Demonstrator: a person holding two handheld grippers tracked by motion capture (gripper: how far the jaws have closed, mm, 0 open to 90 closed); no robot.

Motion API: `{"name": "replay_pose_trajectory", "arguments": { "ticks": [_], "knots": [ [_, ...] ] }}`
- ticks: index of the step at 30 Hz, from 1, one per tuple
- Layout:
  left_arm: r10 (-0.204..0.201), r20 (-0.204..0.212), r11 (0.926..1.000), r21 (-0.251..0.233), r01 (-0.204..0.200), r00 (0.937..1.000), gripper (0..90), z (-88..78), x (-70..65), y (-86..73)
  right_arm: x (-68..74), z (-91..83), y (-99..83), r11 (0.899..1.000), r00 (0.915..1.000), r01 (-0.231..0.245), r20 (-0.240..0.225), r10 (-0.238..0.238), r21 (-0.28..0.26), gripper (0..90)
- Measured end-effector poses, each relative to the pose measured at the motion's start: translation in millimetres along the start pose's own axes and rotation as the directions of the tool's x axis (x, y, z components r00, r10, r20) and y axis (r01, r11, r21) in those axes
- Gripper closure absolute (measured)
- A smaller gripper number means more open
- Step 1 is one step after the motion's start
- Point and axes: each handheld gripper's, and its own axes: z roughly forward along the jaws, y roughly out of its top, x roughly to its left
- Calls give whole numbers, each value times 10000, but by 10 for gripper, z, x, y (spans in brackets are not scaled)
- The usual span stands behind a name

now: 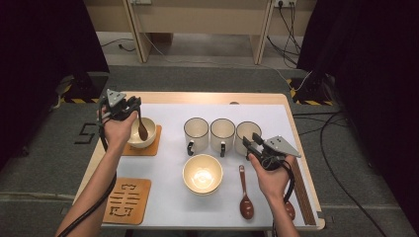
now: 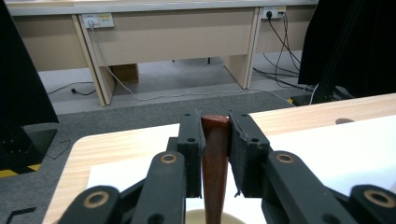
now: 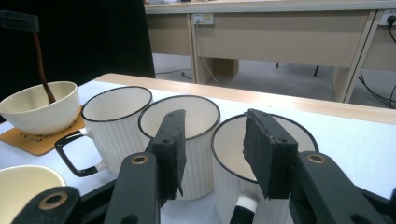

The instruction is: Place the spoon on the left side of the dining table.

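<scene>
Gripping spoon over bowl, left tongs

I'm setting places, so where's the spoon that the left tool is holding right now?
In the high view the spoon is at the table's far left, clamped in the left tool, its head hanging into the bowl on the orange coaster.

Grey carpet, wooden desk behind

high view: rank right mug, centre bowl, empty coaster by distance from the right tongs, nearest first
From the right tongs:
1. Right mug, just beside the tips, end of the mug row.
2. Centre bowl, front middle of the mat, to their left.
3. Empty coaster, front left corner of the table.
</scene>
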Motion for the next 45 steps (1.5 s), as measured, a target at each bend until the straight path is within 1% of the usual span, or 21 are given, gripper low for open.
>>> {"name": "replay_pose_trajectory", "arguments": {
  "ticks": [2, 4, 5, 8, 9, 11, 15, 19, 22, 27, 29, 30, 32, 34, 35, 36, 38, 39, 40, 42, 45],
  "knots": [
    [-254, 13, 9997, -15, 254, 9997, 743, 70, 25, -2, -1, -2, 4, 10000, 10000, 16, 12, -16, 3, 586],
    [-314, -94, 9995, 7, 315, 9995, 743, 128, 43, -2, -1, -4, 5, 10000, 10000, 8, 33, -8, 13, 586],
    [-441, -126, 9990, 55, 441, 9989, 742, 170, 56, 1, -2, -5, 4, 10000, 10000, -1, 30, 1, 21, 586],
    [-655, -328, 9976, 209, 662, 9973, 741, 266, 88, 9, -11, 2, -5, 10000, 10000, -34, 47, 34, -4, 586],
    [-814, -434, 9961, 291, 827, 9957, 741, 320, 106, 7, -14, 3, -6, 10000, 10000, -24, 45, 24, 1, 585],
    [-894, -584, 9950, 395, 918, 9943, 740, 365, 124, 0, -13, 4, -9, 10000, 10000, -57, 32, 57, 77, 585],
    [-1095, -828, 9913, 643, 1149, 9905, 738, 455, 165, -41, -20, 5, -12, 10000, 10000, -66, 10, 66, 25, 585],
    [-1192, -1081, 9879, 866, 1288, 9870, 735, 503, 221, -104, -37, -1, -16, 10000, 10000, -47, 73, 46, 27, 585],
    [-1063, -1129, 9876, 1035, 1181, 9879, 732, 529, 252, -144, -36, 2, -23, 10000, 10000, -36, 68, 36, 47, 584],
    [-1010, -1175, 9852, 1263, 1157, 9879, 711, 570, 287, -175, -36, 2, -23, 10000, 10000, -29, 73, 29, 47, 583],
    [-1108, -1207, 9835, 1297, 1263, 9865, 697, 575, 302, -182, -38, 3, -26, 10000, 10000, -74, 60, 74, 54, 583],
    [-1078, -1230, 9839, 1291, 1237, 9865, 697, 569, 308, -182, -39, 2, -28, 10000, 10000, -75, 60, 75, 64, 583],
    [-1067, -1134, 9846, 1261, 1209, 9878, 711, 542, 300, -171, -42, 1, -30, 10000, 10000, -67, 64, 67, 63, 583],
    [-917, -994, 9864, 1275, 1041, 9908, 745, 508, 269, -152, -44, -2, -31, 10000, 10000, -50, 63, 49, 79, 583],
    [-816, -814, 9872, 1305, 918, 9933, 767, 491, 240, -140, -42, -1, -32, 10000, 10000, -52, 54, 51, 74, 583],
    [-769, -713, 9873, 1336, 859, 9945, 790, 485, 220, -136, -41, 1, -32, 10000, 10000, -59, 55, 59, 70, 583],
    [-619, -407, 9860, 1523, 674, 9973, 830, 493, 172, -137, -36, 1, -30, 9999, 10000, -45, 54, 44, 143, 583],
    [-593, -236, 9831, 1721, 625, 9980, 845, 510, 150, -148, -32, 5, -30, 9999, 10000, -47, 30, 47, 132, 583],
    [-576, -173, 9804, 1875, 598, 9982, 855, 529, 136, -161, -25, 7, -30, 9999, 10000, -54, 8, 54, 106, 583],
    [-577, -93, 9742, 2179, 584, 9983, 866, 564, 123, -188, -25, 6, -30, 9999, 10000, -15, 22, 15, 99, 583],
    [-556, -43, 9625, 2658, 547, 9984, 873, 605, 116, -229, -32, 4, -34, 9999, 10000, -63, 21, 63, 144, 582]
  ]
}}
